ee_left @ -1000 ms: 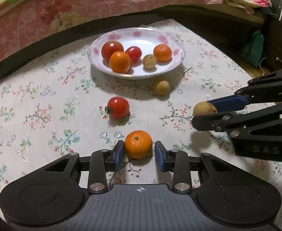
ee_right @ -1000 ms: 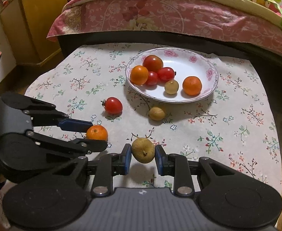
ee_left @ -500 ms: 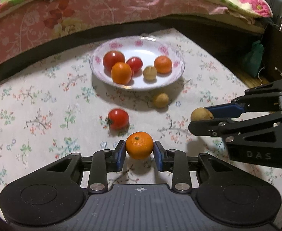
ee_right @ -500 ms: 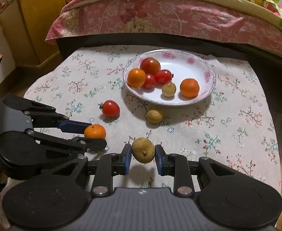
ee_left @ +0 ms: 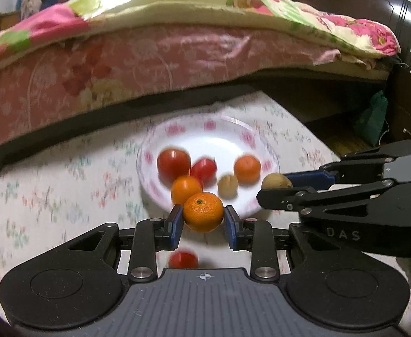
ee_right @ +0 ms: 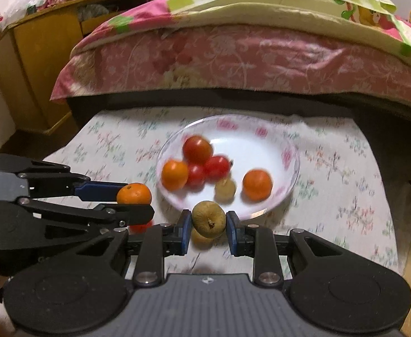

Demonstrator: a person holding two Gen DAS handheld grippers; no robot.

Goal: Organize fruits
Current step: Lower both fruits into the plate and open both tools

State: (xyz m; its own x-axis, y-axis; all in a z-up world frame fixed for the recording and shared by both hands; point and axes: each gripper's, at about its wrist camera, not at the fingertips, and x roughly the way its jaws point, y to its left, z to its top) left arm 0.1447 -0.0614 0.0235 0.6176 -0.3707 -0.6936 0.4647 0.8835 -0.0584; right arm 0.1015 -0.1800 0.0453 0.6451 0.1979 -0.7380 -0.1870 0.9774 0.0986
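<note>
My left gripper [ee_left: 203,220] is shut on an orange tangerine [ee_left: 203,211] and holds it in the air at the near rim of the white floral plate [ee_left: 214,137]. My right gripper [ee_right: 208,222] is shut on a brown-green round fruit [ee_right: 208,218], also raised at the plate's near rim [ee_right: 287,151]. The plate holds several tomatoes, two oranges and a small yellow fruit. A red tomato [ee_left: 183,259] lies on the cloth below my left gripper. A small yellow fruit [ee_right: 201,238] lies on the cloth below my right gripper.
The table has a floral cloth [ee_right: 346,196]. A bed with a pink quilt [ee_right: 247,56] stands right behind it. A yellow wooden cabinet [ee_right: 31,50] is at the left and a dark cabinet [ee_left: 410,106] at the right.
Both grippers have lifted their fruits off the cloth and moved forward to the plate's near rim. The red tomato and the small yellow fruit now lie beneath the grippers.
</note>
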